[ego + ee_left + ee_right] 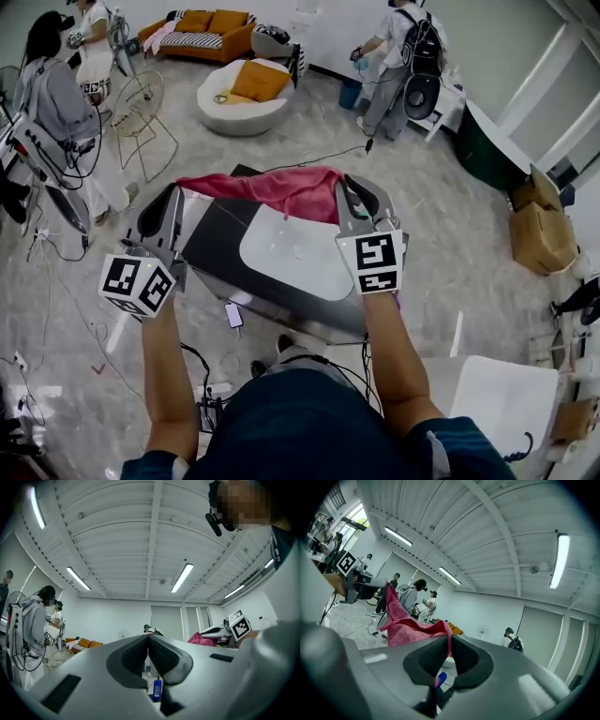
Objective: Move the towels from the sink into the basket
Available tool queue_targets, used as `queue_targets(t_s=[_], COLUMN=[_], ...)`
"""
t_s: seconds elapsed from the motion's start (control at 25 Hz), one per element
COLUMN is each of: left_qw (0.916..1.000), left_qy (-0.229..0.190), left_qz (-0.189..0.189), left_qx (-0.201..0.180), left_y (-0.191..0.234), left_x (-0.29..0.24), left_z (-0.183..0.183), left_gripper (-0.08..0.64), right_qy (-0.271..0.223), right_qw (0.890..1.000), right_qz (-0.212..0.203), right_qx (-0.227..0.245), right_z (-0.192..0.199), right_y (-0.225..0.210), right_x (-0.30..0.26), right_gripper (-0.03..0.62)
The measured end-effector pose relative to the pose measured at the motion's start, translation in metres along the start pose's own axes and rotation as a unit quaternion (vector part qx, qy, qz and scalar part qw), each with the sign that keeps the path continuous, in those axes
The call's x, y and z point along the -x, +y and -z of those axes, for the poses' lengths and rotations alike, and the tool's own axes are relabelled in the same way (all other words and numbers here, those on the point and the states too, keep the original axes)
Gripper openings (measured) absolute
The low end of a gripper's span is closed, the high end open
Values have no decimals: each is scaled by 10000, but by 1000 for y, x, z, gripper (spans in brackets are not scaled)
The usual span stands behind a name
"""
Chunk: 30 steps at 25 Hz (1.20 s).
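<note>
A red towel [281,190] hangs stretched between my two grippers, above the white sink basin [281,255] set in a dark counter. My left gripper [176,192] is shut on the towel's left corner, and its jaws [148,637] meet with no gap. My right gripper [345,187] is shut on the right corner. In the right gripper view a fold of the towel [405,625] runs down between the pads of that gripper [451,639]. The left gripper view shows bunched towel [200,639] beside the right gripper's marker cube [239,625]. No basket is in sight.
People stand at the far left [56,103] and at the back [398,56]. Beyond the counter are a wire fan [141,103], a white round seat with an orange cushion [246,94] and cables on the floor. Cardboard boxes [539,225] stand at the right.
</note>
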<state>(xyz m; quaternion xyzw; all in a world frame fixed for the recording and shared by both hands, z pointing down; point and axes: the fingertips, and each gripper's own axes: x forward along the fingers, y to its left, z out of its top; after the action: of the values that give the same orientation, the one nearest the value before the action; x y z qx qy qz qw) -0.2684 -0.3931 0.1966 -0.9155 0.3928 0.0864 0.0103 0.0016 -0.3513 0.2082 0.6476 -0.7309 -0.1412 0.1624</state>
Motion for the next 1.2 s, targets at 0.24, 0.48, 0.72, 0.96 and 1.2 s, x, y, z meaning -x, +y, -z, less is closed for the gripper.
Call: queue_targets(t_s=[0.24,0.48,0.72,0.96,1.2], left_qw=[9983,9943,9899,9831,9782], left_qy=[44,116,211,239,211], left_qz=[588,1058,1394,1812,2064], left_qx=[5,-2,142,95,70], left_y=[-55,-132,-236,-344,-426], left_x=[-32,-75,-102,-117,-113], left_z=[-3,9,30,32,33], left_gripper=[9,9,9,9,9], right_qy=[128,211,418,490,483], right_qw=[9989,9963,9920,9868,9823], right_qz=[442,788,1131,1473,1739], right_qx=[-93,-275,-362,-456,-493], right_z=[19,54,102,132,152], right_y=[-47,-106,-176,-234,-271], right_x=[48,102,190,277,355], right_gripper=[35,35,35,34,35])
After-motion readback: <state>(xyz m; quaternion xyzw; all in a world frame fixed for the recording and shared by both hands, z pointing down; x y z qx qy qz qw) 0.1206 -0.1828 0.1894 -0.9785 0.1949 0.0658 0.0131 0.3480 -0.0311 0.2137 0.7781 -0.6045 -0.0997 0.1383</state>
